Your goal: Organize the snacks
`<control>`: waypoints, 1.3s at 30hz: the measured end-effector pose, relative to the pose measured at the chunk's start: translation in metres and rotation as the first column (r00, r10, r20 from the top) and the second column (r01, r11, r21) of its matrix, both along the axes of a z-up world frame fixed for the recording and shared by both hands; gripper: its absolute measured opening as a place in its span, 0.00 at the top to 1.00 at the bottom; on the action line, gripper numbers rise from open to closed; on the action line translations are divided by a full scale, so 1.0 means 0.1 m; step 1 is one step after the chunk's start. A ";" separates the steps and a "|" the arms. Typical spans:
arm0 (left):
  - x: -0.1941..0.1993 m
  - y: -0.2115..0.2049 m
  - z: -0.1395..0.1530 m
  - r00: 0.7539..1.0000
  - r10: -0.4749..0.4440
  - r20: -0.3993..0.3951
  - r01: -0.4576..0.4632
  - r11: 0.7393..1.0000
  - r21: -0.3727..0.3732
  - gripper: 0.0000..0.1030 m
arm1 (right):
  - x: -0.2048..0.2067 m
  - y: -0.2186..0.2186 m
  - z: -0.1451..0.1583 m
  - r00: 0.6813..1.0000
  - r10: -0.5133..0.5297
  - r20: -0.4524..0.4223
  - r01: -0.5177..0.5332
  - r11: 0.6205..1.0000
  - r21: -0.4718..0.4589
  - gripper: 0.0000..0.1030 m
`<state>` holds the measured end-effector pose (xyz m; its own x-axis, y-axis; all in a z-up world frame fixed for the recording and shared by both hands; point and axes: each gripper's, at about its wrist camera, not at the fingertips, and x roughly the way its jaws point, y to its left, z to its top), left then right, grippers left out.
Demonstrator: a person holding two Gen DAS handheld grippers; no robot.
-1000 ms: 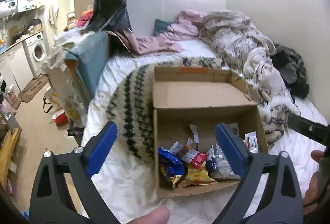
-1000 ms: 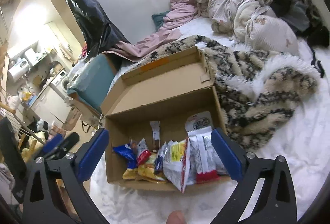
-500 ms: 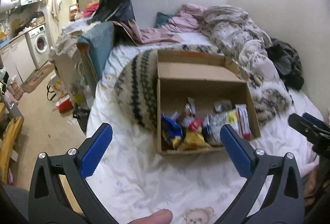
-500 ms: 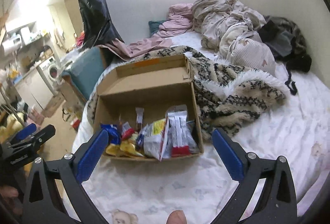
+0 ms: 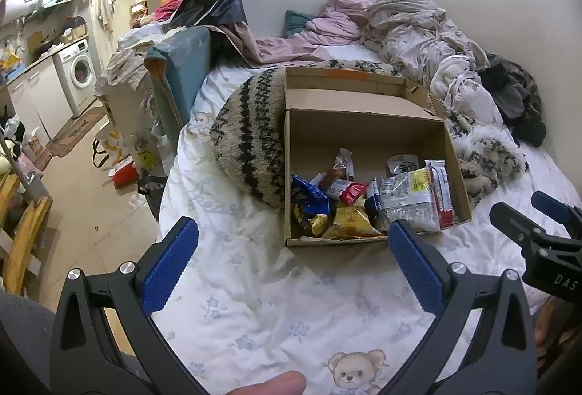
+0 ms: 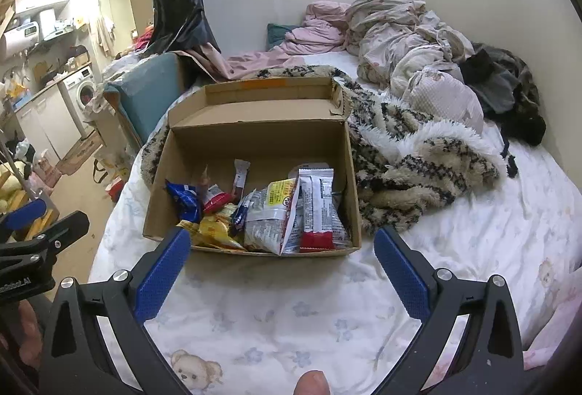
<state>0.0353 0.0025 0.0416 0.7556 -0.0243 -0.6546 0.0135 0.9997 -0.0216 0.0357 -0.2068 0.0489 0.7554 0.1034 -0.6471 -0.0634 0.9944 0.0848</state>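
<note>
An open cardboard box sits on the bed with its lid folded back. Inside lie several snack packets: a blue packet, a yellow packet, a small red packet, a silver bag and a red-and-white bar pack. My left gripper is open and empty, held back from the box's near edge. My right gripper is open and empty, just short of the box front.
A patterned fleece blanket lies around the box. Crumpled bedding is piled at the far end. The white floral sheet spreads in front. The bed's left edge drops to a cluttered floor.
Both grippers have pulled back from the box, which now looks smaller and farther. More bedsheet shows in front. Both jaws stay open and empty.
</note>
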 end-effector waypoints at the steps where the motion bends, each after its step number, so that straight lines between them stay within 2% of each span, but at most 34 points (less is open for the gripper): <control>1: 0.01 0.01 0.00 1.000 0.004 -0.003 -0.004 1.000 -0.006 0.00 | 0.00 0.00 0.00 1.000 -0.001 0.000 0.001 1.000 0.001 0.00; 10: 0.04 0.04 -0.01 1.000 0.023 -0.007 -0.024 0.999 -0.025 0.00 | 0.00 0.00 0.00 1.000 -0.002 0.000 0.002 1.000 0.003 0.00; 39: 0.04 0.03 -0.07 1.000 0.004 -0.024 -0.005 1.000 -0.027 0.00 | 0.01 -0.01 -0.03 1.000 -0.014 0.000 0.014 1.000 -0.001 0.00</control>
<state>0.0396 0.0056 0.0349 0.7401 -0.0388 -0.6713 0.0082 0.9988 -0.0486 0.0366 -0.2079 0.0458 0.7566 0.0918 -0.6474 -0.0493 0.9953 0.0835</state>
